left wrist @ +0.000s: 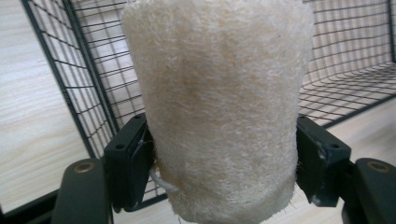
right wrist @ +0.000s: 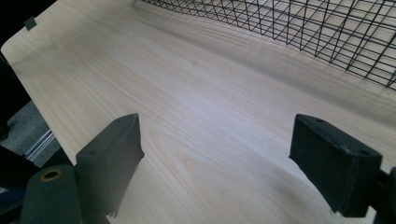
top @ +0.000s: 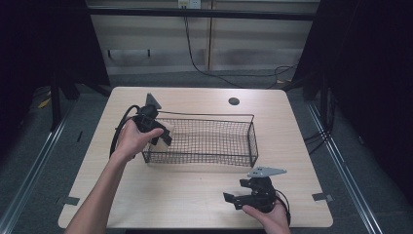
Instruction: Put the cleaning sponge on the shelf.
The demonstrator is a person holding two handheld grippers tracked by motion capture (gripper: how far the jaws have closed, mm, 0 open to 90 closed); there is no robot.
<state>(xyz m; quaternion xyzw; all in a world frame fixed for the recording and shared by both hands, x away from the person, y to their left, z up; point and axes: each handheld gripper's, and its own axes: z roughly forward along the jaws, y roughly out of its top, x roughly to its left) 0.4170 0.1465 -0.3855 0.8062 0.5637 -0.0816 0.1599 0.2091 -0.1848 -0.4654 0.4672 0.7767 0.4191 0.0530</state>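
The loofah sponge (left wrist: pixel 217 107) is a pale, fibrous cylinder, and it is clamped between the two black jaws of the left gripper (left wrist: pixel 224 163), which press on its lower part from both sides. In the high view the sponge (top: pixel 163 134) sits at the left end of the black wire basket (top: pixel 209 117), at the level of the basket's rim — whether it is just inside or on the edge I cannot tell. The left hand (top: pixel 130 140) holds the left gripper (top: pixel 157 132) there, with its cable curving down at the left side. In the left gripper view the mesh wall of the basket (left wrist: pixel 93 79) is behind the sponge. The basket stands in the middle of the light wooden table (top: pixel 146 195). The right gripper (top: pixel 233 200) is near the front edge of the table, well apart from the basket, held by the right hand (top: pixel 270 218). Its jaws stand wide apart with nothing between them — in the right gripper view the bare table (right wrist: pixel 196 116) lies between them and the basket (right wrist: pixel 303 28) is farther off.
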